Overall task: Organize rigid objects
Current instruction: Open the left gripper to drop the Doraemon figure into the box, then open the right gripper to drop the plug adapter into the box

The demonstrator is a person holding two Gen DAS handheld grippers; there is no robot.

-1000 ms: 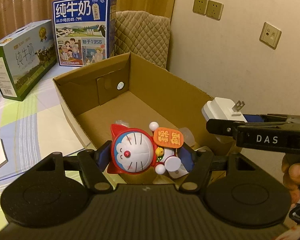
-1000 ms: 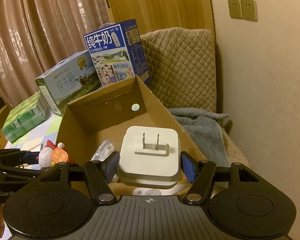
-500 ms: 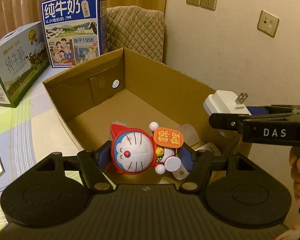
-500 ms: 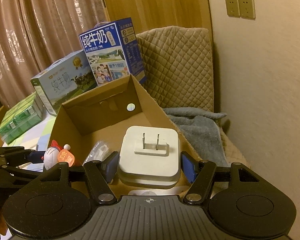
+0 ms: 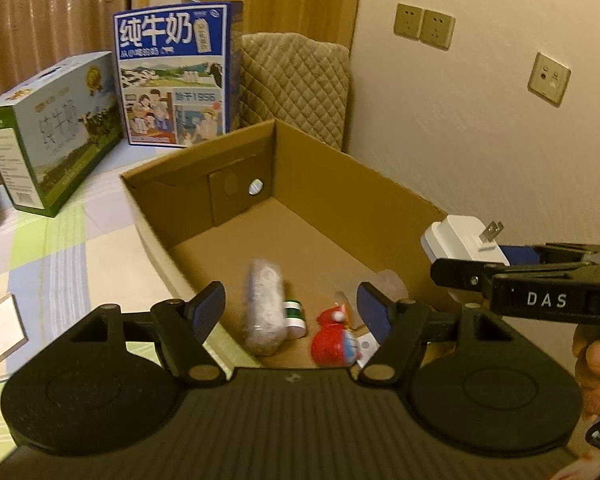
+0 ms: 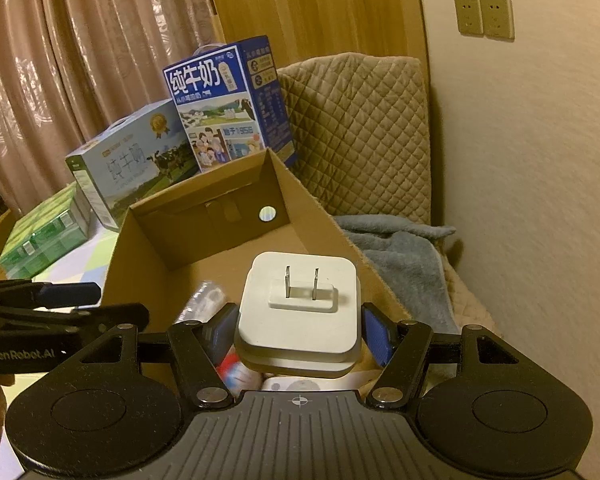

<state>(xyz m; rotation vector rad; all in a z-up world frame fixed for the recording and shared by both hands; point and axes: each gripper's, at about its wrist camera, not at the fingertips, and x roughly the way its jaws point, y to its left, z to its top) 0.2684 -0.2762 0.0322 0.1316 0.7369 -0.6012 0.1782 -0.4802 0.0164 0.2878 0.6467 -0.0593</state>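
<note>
Red toy (image 5: 334, 338) lies blurred, half hidden in cardboard box (image 5: 384, 200).

A surface covered in a pale checked cloth of green, lilac and white squares (image 5: 64, 248) carries everything; an open brown cardboard box (image 5: 204, 168) sits on it toward the wall; behind the box a tall blue milk carton (image 5: 172, 80) stands upright; left of that lies a green-and-white milk carton (image 5: 48, 128); a white card (image 5: 0, 332) lies at the near left edge.
</note>
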